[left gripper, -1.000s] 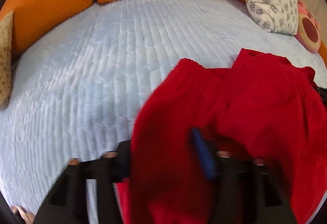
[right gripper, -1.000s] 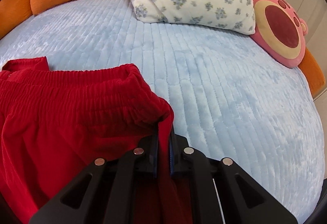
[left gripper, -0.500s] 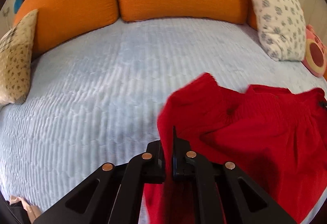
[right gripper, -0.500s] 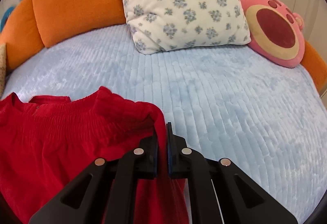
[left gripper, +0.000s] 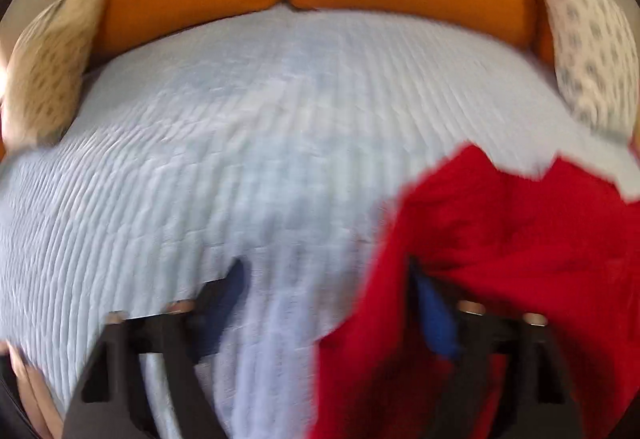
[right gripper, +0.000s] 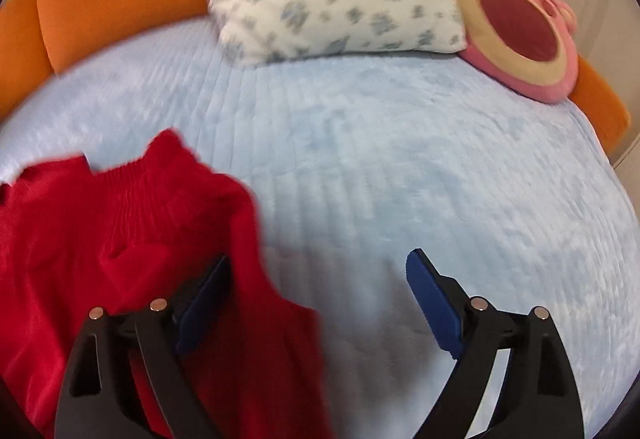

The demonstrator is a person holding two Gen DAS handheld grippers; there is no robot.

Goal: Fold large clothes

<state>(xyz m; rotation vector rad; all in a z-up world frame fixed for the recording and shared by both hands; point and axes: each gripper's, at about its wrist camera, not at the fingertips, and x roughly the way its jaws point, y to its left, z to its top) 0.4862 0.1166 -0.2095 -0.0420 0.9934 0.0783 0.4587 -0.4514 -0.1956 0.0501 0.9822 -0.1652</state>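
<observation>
Both grippers have just sprung wide open and grip nothing. The left gripper [left gripper: 332, 303] has the red garment [left gripper: 520, 239] draped over its right finger, while the right gripper [right gripper: 320, 287] has it lying beside its left finger. The garment lies rumpled on the near part of the pale blue bedcover [right gripper: 400, 159].

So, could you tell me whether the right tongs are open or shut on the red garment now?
Open. The right tongs have just been opening; their pads stand wide apart, and the red garment lies loose on the bed.
</observation>
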